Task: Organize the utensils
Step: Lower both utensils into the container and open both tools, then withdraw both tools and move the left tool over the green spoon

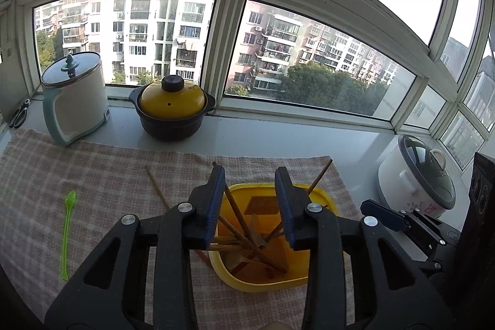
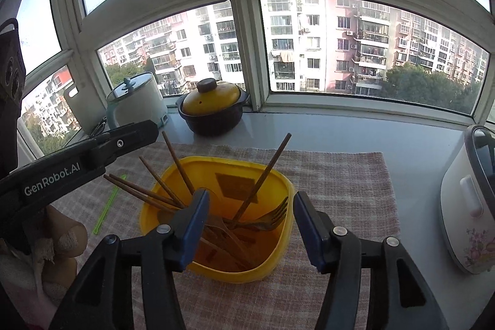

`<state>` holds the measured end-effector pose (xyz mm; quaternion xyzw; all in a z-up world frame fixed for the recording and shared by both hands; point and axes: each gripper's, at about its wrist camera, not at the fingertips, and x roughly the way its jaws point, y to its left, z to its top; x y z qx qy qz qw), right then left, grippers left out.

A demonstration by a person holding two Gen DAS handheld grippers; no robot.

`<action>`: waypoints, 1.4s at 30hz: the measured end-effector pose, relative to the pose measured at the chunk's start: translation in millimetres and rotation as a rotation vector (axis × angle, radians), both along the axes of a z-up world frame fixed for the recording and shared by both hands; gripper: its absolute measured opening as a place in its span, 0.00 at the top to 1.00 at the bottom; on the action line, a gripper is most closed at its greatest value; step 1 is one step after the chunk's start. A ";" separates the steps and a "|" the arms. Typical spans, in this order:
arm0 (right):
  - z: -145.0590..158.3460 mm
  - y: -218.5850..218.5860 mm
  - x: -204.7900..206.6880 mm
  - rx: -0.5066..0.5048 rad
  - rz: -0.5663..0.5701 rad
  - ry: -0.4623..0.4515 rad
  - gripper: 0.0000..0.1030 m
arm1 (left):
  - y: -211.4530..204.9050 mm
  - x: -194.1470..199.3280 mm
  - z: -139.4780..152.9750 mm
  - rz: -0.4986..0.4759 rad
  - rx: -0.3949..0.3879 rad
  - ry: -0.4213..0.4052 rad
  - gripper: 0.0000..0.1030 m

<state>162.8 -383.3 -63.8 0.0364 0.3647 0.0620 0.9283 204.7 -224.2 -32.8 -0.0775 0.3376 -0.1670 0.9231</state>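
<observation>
A yellow tub (image 1: 321, 197) (image 2: 280, 178) stands on the checked cloth (image 1: 108, 172) (image 2: 340, 175) and holds several brown chopsticks (image 1: 238, 215) (image 2: 266, 172) and a fork (image 2: 272, 217). My left gripper (image 1: 252, 206) is open and empty, just above the tub's near left side. My right gripper (image 2: 253, 225) is open and empty, over the tub's near rim. A green spoon (image 1: 66, 225) (image 2: 109, 203) lies on the cloth to the left of the tub. The right gripper shows at the right of the left wrist view (image 1: 383, 214); the left gripper crosses the left of the right wrist view (image 2: 123, 138).
A white kettle (image 1: 74, 101) (image 2: 136, 101) and a yellow-lidded black pot (image 1: 171, 110) (image 2: 213, 107) stand on the sill by the window. A white rice cooker (image 1: 417, 175) (image 2: 467, 206) stands at the right. Scissors (image 1: 18, 113) lie at the far left.
</observation>
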 end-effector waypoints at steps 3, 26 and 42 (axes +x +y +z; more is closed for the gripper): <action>3.7 0.1 -7.7 -0.013 -0.010 -0.014 0.36 | 6.4 -6.2 2.2 0.010 -0.002 0.000 0.65; 26.5 125.4 -28.1 0.004 0.266 0.013 0.42 | 210.3 -10.3 -39.7 0.132 0.041 0.170 0.65; -55.3 212.5 86.5 -0.071 0.255 0.324 0.60 | 261.5 32.9 -130.5 0.085 -0.010 0.419 0.65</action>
